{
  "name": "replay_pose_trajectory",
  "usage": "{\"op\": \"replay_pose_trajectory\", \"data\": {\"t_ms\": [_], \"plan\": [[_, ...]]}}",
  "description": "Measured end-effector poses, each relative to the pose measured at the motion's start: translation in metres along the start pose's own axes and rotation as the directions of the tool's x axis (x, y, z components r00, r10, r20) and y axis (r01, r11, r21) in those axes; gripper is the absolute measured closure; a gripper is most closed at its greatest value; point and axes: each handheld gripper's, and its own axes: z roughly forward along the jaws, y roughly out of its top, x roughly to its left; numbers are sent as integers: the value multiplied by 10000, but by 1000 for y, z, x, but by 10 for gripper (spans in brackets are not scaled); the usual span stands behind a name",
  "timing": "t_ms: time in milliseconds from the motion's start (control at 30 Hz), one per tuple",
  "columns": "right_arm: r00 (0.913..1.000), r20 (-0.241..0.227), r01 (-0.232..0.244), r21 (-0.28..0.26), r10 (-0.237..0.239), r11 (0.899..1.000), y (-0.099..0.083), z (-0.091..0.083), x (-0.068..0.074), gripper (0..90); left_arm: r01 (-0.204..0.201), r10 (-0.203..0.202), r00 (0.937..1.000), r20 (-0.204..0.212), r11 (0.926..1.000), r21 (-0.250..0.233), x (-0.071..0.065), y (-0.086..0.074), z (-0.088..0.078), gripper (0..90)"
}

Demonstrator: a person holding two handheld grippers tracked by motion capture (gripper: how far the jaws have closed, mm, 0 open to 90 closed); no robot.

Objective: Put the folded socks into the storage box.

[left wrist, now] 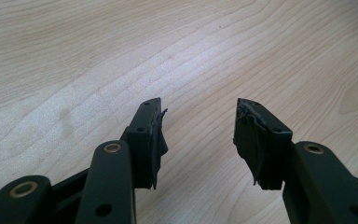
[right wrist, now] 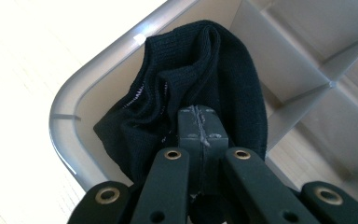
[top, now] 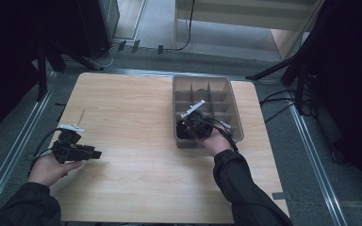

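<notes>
A black knitted sock (right wrist: 200,60) lies bunched in the near left corner compartment of a grey divided bin (right wrist: 74,93). My right gripper (right wrist: 199,122) reaches into that compartment. Its jaws are pressed together on the sock, and the sock's folds run in toward the tips. From above, the right gripper (top: 186,129) hangs over the near left end of the bin (top: 235,113). At the table's left my left gripper (top: 96,154) is held low over the wood. Its jaws (left wrist: 198,126) stand open with nothing between the pads.
The bin stands at the right of the wooden table (top: 132,117), with several compartments split by dividers (right wrist: 298,88). Something dark lies in a far compartment (top: 199,89). Metal rails (top: 23,136) run along both sides of the table.
</notes>
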Motion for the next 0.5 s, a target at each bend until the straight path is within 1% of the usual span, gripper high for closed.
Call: {"op": "replay_pose_trajectory", "data": {"t_ms": [333, 433, 467, 500], "plan": [[10000, -14, -80, 220, 80, 9997, -1, 4, -2, 899, -26, 26, 10000, -10, 10000, 19, 0, 0, 0, 508], [10000, 81, -49, 189, 47, 9998, -2, 6, 0, 899, -26, 26, 10000, -18, 10000, 22, -1, 0, 0, 508], [9999, 63, -102, 171, 101, 9998, -2, 7, 0, 899, -18, 18, 10000, -19, 10000, 15, -1, 0, 1, 508], [10000, 36, -38, 197, 38, 9998, -3, 8, 0, 899, -22, 22, 10000, -18, 10000, 16, -1, 0, 1, 508]]}}
